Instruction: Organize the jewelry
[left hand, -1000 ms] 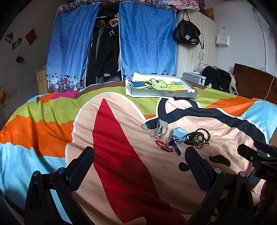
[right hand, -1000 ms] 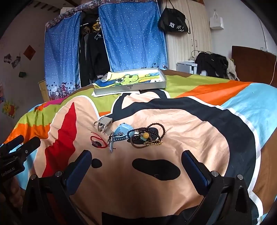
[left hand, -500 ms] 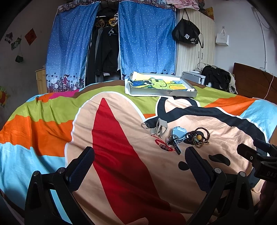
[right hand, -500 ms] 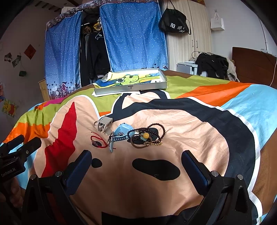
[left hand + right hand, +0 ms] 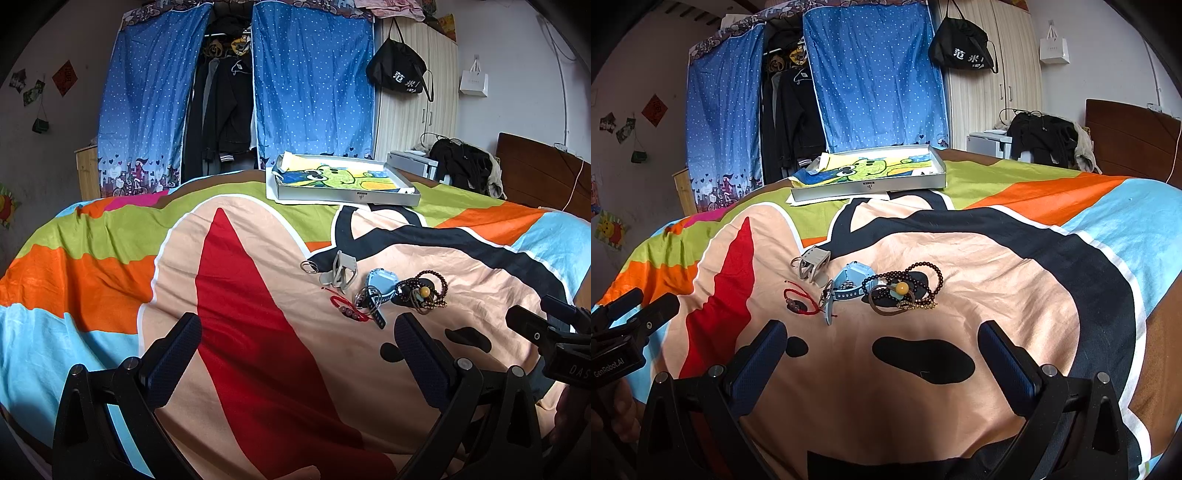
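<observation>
Now both grippers hover low over a bed covered by a bright cartoon-print bedspread (image 5: 110,280), each with its fingers spread wide and nothing between them. From the left wrist view, the left gripper (image 5: 297,343) sits above the red patch of the print, and the jewelry lies ahead and to its right. Going left to right across that cluster: a pair of thin rings (image 5: 309,266), a grey watch band (image 5: 341,272) standing up on its edge, a red string bracelet (image 5: 345,311) just below it, a light blue watch (image 5: 379,286) with its strap trailing toward the camera, and a dark beaded bracelet (image 5: 430,286) with an amber bead, touching the watch. The right gripper (image 5: 882,347) faces the same cluster, which sits just beyond its fingertips. Farther back on the bed lies a shallow grey tray (image 5: 347,195) holding a green cartoon picture. Blue dotted curtains (image 5: 314,92) hang behind it.
</observation>
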### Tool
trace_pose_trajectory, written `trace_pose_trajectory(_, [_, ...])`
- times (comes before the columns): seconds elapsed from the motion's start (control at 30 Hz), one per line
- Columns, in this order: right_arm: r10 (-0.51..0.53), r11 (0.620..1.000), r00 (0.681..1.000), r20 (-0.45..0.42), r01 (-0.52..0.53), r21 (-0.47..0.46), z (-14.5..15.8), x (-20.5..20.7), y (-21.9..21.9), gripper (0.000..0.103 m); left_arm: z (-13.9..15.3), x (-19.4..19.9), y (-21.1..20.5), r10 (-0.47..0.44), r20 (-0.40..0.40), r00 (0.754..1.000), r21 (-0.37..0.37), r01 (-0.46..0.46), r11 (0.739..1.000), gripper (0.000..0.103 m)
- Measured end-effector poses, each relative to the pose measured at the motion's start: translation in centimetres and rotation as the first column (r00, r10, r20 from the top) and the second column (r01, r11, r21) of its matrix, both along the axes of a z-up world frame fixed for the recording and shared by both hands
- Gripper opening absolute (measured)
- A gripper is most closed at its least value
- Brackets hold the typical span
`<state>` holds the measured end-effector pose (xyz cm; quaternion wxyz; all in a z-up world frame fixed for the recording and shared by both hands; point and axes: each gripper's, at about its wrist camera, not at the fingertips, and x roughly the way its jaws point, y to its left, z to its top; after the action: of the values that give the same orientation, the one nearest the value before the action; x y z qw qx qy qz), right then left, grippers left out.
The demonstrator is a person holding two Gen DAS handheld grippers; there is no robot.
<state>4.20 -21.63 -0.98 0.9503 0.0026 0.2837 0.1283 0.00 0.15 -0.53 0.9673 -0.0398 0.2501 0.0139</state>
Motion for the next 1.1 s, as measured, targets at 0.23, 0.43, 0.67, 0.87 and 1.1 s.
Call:
trace_pose_trajectory(0.23, [0.0,1.0,1.0,-0.001,0.0,0.0,-0.01,0.0,-0.03,0.103,-0.21,0.0,-0.08,-0.003,-0.002,1.0,-0.002,0.003,1.0,0.101])
trace_pose_trajectory(0.43, [0.0,1.0,1.0,-0.001,0.0,0.0,-0.03,-0.01,-0.06,0.103,-0.31,-0.04,-0.11,-0.003,-0.004,1.0,-0.002,0.003,1.0,0.101])
trace_pose_trajectory(0.67, [0.0,1.0,1.0,-0.001,0.0,0.0,-0.01,0.0,-0.06,0.103,-0.31,-0.02,-0.1,-0.004,-0.004,1.0,-0.002,0.004,1.0,0.101])
trace_pose_trajectory(0.87, [0.0,1.0,1.0,-0.001,0.0,0.0,-0.01,0.0,-0.06,0.103,-0.46,-0.07,-0.13,-0.007,-0.008,1.0,-0.005,0.007,1.0,0.101])
trace_pose_trajectory(1.1, [0.0,1.0,1.0,-0.003,0.0,0.0,-0.01,0.02,-0.08,0.103,-0.51,-0.09,-0.18,-0.009,-0.01,1.0,-0.005,0.009,1.0,0.101])
